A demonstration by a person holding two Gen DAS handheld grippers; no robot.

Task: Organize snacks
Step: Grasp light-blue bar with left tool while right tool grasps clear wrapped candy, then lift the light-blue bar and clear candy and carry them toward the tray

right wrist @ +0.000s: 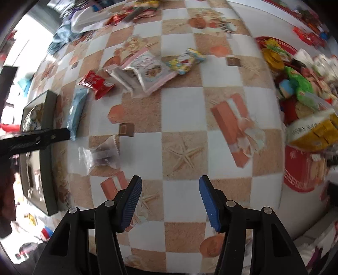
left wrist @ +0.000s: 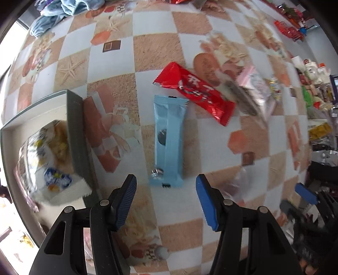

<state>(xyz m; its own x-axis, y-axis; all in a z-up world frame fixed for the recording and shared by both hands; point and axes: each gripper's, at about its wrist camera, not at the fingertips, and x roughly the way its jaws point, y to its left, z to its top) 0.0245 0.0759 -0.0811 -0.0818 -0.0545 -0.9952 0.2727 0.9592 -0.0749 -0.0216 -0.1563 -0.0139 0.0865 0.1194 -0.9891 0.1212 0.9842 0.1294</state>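
Hovering with empty, spread jaws, your left gripper [left wrist: 165, 201] is facing the long light-blue foil snack bar [left wrist: 168, 139] lying at twelve o'clock on the checkered tabletop [left wrist: 211, 148], long axis running straight ahead; right gripper [right wrist: 170, 201], also spread, is sitting farther off.

Looking down on a tabletop under a glossy checked oilcloth [right wrist: 181, 110], white and sandy-beige squares printed with starfish, shells and orange gift boxes. Catching bright daylight from a window at the left edge [right wrist: 31, 40], partly blown out. Showing a crumpled pale-blue cloth [left wrist: 69, 7] at the far end.
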